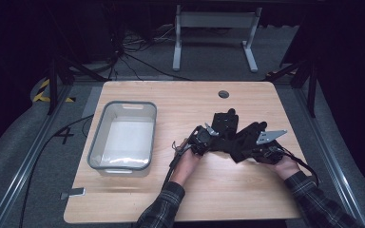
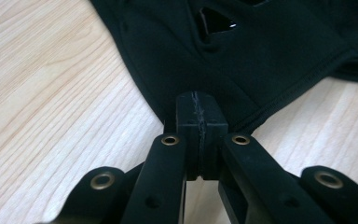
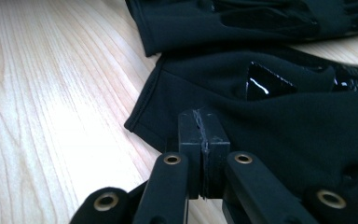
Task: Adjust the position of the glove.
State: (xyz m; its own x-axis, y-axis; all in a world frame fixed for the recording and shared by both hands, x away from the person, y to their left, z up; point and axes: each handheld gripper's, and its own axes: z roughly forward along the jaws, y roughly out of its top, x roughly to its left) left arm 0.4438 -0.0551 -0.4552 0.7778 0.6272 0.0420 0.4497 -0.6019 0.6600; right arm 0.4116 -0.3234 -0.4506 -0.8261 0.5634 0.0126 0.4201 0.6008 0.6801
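- Two sleeves in plaid come in from the near table (image 1: 228, 190) edge, one hand on each tongs.
- Left tongs (image 1: 203, 138): jaws pressed together, pinching the hem of a black glove (image 1: 240, 142); in the left gripper view the tongs (image 2: 200, 121) bite the cloth edge right where it meets the wood.
- Right tongs (image 1: 261, 151): jaws pressed together too, on the glove's cuff area; in the right gripper view the tongs (image 3: 203, 135) sit on black fabric (image 3: 270, 112) near its hem. Cannot tell for sure how much cloth is caught between them.
- Glove lies flat on the table, centre-right, between the two tongs, touching both.
- Second glove (image 1: 225, 121) just beyond the first, overlapping or touching it; in the right gripper view it lies farther off (image 3: 242, 21), past the held one.
- Grey bin (image 1: 123, 137) on the table's left half, well apart from the gloves, upright.
- Small round hole (image 1: 224, 94) near the far table edge.
- Beyond the table: floor with cables and a white frame (image 1: 214, 35).
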